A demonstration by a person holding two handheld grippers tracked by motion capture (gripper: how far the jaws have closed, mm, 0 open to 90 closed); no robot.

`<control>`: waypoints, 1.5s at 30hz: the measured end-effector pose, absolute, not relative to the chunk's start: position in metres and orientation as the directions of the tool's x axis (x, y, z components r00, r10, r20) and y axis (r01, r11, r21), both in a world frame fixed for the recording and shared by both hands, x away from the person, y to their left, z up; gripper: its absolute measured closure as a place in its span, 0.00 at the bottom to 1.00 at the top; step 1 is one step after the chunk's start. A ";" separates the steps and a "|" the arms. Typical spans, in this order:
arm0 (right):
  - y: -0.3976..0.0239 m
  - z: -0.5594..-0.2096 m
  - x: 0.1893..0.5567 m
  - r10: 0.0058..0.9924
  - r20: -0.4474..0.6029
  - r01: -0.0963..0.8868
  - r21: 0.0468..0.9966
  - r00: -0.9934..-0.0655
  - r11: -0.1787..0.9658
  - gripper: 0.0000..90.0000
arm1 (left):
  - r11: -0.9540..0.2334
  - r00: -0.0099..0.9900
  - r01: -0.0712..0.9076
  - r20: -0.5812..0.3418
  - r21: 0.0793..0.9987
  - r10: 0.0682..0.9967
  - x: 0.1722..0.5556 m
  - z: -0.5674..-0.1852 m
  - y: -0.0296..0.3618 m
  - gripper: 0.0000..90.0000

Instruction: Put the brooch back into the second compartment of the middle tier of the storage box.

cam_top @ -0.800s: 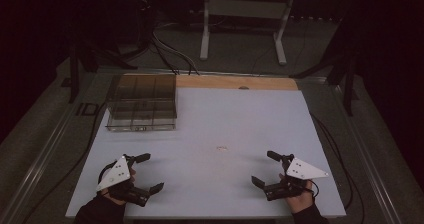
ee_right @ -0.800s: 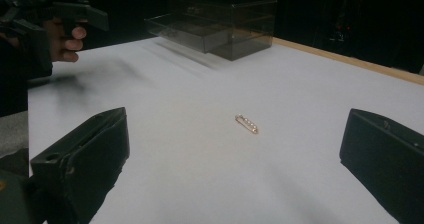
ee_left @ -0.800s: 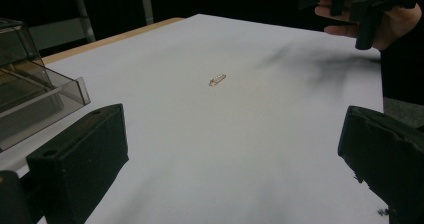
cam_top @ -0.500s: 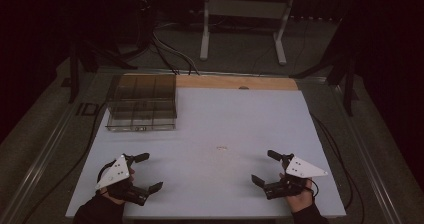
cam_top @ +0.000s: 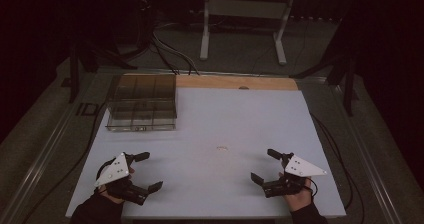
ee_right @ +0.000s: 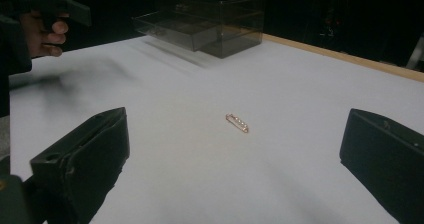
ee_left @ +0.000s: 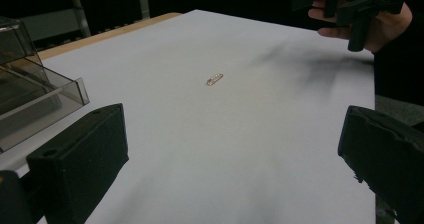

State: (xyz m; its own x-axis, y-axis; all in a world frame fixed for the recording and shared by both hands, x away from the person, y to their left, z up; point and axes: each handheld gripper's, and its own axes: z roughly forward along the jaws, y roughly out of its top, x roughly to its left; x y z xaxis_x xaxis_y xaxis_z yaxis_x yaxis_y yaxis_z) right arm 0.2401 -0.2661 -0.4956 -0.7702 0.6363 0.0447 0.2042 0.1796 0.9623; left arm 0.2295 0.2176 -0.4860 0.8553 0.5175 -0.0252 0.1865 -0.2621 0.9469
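On the desk (cam_top: 310, 134) I held both grippers' fingers wide and empty, flanking the small pin (cam_top: 221, 147) for a pickup.

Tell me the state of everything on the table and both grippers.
Left gripper: open, empty.
Right gripper: open, empty.
Small gold pin: lying flat on the table, untouched.
Clear drawer box: one drawer pulled out part way.
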 end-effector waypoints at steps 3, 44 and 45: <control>-0.267 -0.495 0.239 0.641 0.045 0.204 0.963 -0.767 0.177 0.00 | -0.264 0.854 0.193 -0.029 0.945 0.520 0.231 -0.483 0.216 0.00; -0.267 -0.496 0.239 0.642 0.053 0.209 0.963 -0.765 0.171 0.00 | -0.318 0.900 0.185 -0.031 0.930 0.434 0.286 -0.447 0.165 0.00; -0.267 -0.496 0.239 0.642 0.053 0.211 0.962 -0.765 0.172 0.00 | -0.322 0.902 0.185 -0.030 0.928 0.431 0.288 -0.448 0.163 0.00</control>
